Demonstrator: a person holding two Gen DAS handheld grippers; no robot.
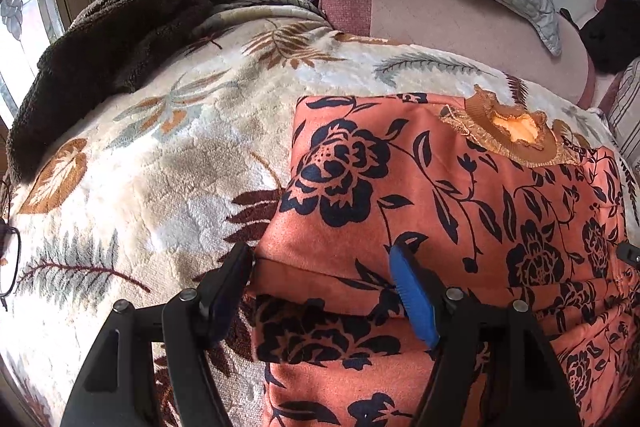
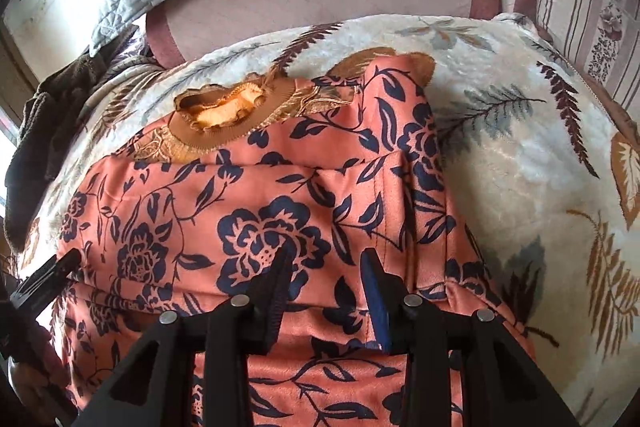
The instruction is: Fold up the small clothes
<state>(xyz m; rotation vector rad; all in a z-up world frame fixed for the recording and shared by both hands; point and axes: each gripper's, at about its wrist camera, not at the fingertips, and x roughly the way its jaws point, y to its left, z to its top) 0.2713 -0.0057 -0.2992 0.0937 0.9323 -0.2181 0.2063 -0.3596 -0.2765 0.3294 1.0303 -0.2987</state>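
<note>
Your top (image 1: 460, 211), orange with dark flowers, lies on the leaf-print blanket (image 1: 152, 155) with its tan collar (image 1: 516, 135) at the far end. Its near part is folded up over itself. Your left gripper (image 1: 320, 259) stands wide open at the top's left edge, one finger off the cloth, the blue pad (image 1: 412, 299) over it. Your right gripper (image 2: 326, 267) hovers half open above the fold, nothing pinched. A brown towel (image 1: 120, 39) sits far left of the top.

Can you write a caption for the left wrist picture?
Open left gripper over an orange flowered top on a leafy blanket.
</note>
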